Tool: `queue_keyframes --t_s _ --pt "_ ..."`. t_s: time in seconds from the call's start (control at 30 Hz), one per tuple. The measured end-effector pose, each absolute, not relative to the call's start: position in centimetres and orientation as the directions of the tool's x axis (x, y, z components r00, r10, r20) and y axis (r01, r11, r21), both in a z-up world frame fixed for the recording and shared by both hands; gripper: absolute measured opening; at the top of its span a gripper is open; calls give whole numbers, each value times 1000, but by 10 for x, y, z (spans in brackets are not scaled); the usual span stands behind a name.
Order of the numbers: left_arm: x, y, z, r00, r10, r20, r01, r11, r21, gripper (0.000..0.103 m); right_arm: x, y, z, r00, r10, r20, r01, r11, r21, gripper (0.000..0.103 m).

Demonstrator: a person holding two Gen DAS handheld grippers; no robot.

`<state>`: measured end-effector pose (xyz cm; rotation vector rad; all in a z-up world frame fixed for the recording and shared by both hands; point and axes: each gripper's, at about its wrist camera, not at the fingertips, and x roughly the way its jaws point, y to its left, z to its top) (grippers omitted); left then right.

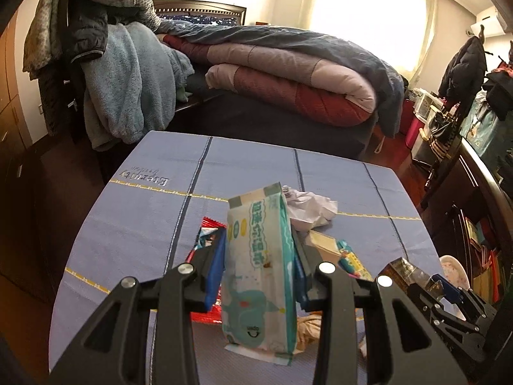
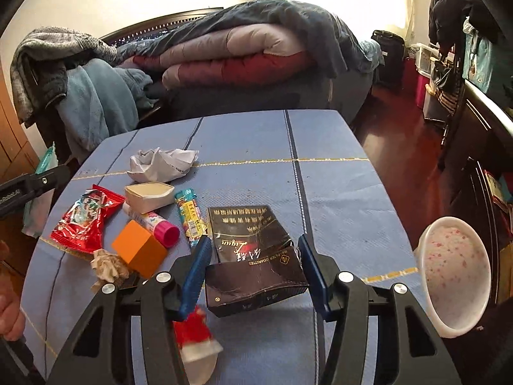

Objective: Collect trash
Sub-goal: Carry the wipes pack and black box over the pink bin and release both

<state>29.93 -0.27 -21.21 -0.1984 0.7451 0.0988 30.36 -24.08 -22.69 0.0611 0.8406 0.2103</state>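
Folded quilt (image 1: 288,73) on the bed (image 2: 320,96), blue robe (image 1: 128,89) draped beside it, dark coat (image 1: 465,64) hanging

Wet-wipes pack (image 1: 256,266) upright, lifted above the red wrapper (image 2: 81,221); black cigarette box (image 2: 253,266) lies open just right of it.

Blue tablecloth (image 1: 154,224), far-left corner beyond left tool: "Eternity", seen upside down
Wet-wipe pack (image 1: 256,263) between left tool's fingers: "open" on flap tab; large Chinese characters, not made out
Black cigarette box (image 2: 253,256) between right tool's fingers: "FILTER CIGARETTES", upside down; gold script and Chinese lines unclear
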Motion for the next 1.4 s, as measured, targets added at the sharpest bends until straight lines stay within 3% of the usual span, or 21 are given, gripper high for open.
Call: queue_keyframes --t_s 0.67,1.4 --pt "277 -55 -178 774 -40 -632 -47 992 -120 37 246 -284 -172 741 239 -628 -159 970 182 56" --pt "277 -173 -169 769 -165 -617 175 984 -45 37 225 -364 -180 766 165 -621 -30 975 221 56"
